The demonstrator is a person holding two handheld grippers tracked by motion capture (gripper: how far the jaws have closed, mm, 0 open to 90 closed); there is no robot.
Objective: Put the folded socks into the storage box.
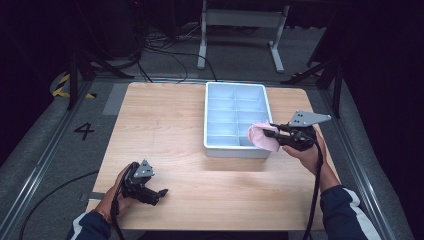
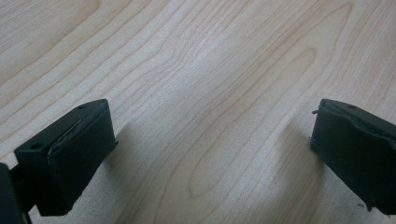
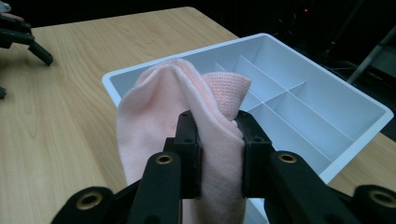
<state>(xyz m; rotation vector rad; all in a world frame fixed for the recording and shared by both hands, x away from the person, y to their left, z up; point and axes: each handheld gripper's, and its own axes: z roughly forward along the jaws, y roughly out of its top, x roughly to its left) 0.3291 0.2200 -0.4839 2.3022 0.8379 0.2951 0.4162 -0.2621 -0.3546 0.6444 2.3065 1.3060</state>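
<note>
High view: our right hand-held gripper (image 1: 274,131) pinches the pink sock (image 1: 262,136), which hangs over the near right corner of the tray (image 1: 207,120). The tray's long side runs away from us. The sock sits right between the jaws, so we think a small drop comes next. Our left hand-held gripper (image 1: 161,192) rests spread and empty on the worktop (image 1: 165,125), far off.

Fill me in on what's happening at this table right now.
A person is working at a wooden table with tongs in each hand. The right tongs are shut on a folded pink cloth and hold it over the near right corner of a white divided tray, whose visible compartments look empty. The left tongs are open with nothing between them, low over bare wood near the table's front left.
</note>
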